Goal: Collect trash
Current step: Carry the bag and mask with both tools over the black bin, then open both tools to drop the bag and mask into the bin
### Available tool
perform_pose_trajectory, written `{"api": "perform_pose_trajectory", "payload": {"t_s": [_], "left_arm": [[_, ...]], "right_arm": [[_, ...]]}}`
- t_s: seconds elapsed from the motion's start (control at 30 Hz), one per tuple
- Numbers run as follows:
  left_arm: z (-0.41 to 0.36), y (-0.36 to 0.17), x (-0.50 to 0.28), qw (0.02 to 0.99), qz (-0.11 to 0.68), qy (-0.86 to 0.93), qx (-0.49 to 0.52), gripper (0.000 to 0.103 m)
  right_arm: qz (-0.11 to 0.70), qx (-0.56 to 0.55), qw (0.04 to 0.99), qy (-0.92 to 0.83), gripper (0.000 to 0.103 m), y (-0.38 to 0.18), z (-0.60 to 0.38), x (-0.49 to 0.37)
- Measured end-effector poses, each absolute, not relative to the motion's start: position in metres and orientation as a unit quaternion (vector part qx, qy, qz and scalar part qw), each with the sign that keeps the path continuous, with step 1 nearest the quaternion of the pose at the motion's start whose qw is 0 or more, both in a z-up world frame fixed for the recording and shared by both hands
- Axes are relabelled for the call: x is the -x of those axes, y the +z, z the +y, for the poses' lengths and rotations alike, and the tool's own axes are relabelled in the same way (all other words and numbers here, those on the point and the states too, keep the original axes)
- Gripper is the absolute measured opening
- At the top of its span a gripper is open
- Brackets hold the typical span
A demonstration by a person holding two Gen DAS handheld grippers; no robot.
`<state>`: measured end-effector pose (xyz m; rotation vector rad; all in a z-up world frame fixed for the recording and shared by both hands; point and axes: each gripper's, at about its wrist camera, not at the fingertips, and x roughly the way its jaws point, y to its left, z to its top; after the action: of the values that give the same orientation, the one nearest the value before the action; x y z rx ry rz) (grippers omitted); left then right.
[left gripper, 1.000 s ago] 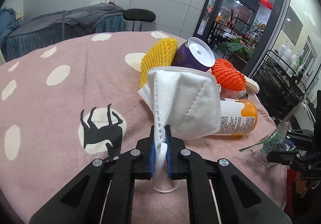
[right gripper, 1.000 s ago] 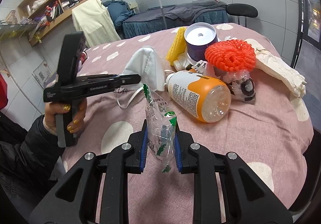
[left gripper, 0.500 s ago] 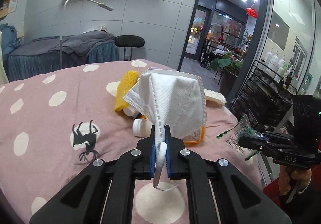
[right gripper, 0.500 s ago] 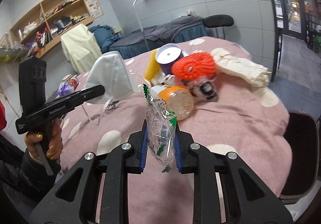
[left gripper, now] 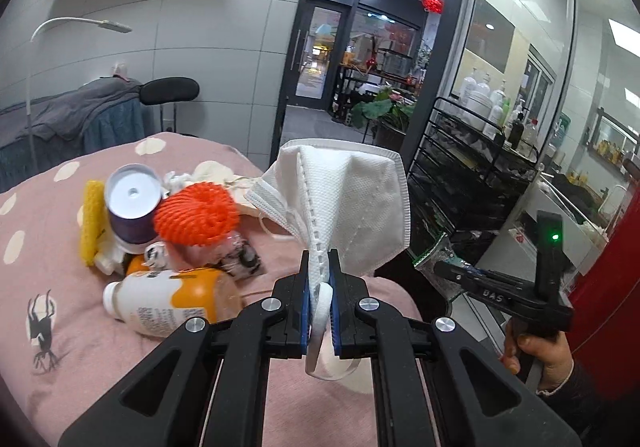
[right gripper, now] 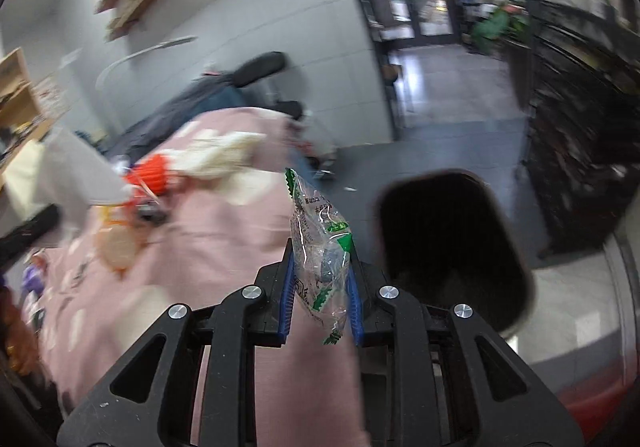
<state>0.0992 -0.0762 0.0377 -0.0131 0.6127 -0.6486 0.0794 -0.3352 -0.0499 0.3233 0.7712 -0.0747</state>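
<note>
Your left gripper (left gripper: pixel 319 279) pinches a white face mask (left gripper: pixel 346 207) by its folded edge, held up above the pink tablecloth (left gripper: pixel 48 255). Your right gripper (right gripper: pixel 320 279) clamps a clear green-printed wrapper (right gripper: pixel 320 259) upright, past the table's edge, with a black bin (right gripper: pixel 448 247) open just beyond it.
</note>
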Motion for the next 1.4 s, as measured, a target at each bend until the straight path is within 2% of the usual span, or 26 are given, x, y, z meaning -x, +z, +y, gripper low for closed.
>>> {"api": "perform_pose_trajectory", "payload": {"t_s": [0.4, 0.47, 0.5, 0.6, 0.63, 0.83, 1.03, 1.4], "left_arm": [[-0.159, 0.022, -0.107, 0.873, 0.324, -0.362, -0.045, 0.008], [-0.166, 0.020, -0.109, 0.870, 0.328, -0.364, -0.051, 0.008], [-0.170, 0.017, -0.110, 0.867, 0.332, -0.367, -0.053, 0.008], [-0.182, 0.011, -0.113, 0.862, 0.342, -0.370, -0.055, 0.008], [-0.185, 0.009, -0.114, 0.861, 0.344, -0.371, -0.059, 0.008], [-0.207, 0.003, -0.119, 0.850, 0.355, -0.382, -0.073, 0.008], [-0.244, -0.005, -0.124, 0.835, 0.369, -0.399, -0.090, 0.008], [-0.316, -0.045, -0.145, 0.794, 0.439, -0.398, -0.134, 0.008]], "right_arm": [[0.475, -0.199, 0.846, -0.138, 0.024, -0.181, -0.412, -0.119], [0.481, -0.202, 0.841, -0.144, 0.030, -0.194, -0.416, -0.125], [0.482, -0.205, 0.839, -0.144, 0.036, -0.199, -0.419, -0.128], [0.482, -0.199, 0.839, -0.156, 0.070, -0.205, -0.419, -0.127], [0.477, -0.198, 0.841, -0.161, 0.071, -0.206, -0.420, -0.125], [0.465, -0.208, 0.845, -0.163, 0.077, -0.197, -0.417, -0.105], [0.446, -0.193, 0.857, -0.171, 0.077, -0.177, -0.411, -0.075], [0.420, -0.207, 0.859, -0.206, 0.079, -0.152, -0.428, -0.031]]}}
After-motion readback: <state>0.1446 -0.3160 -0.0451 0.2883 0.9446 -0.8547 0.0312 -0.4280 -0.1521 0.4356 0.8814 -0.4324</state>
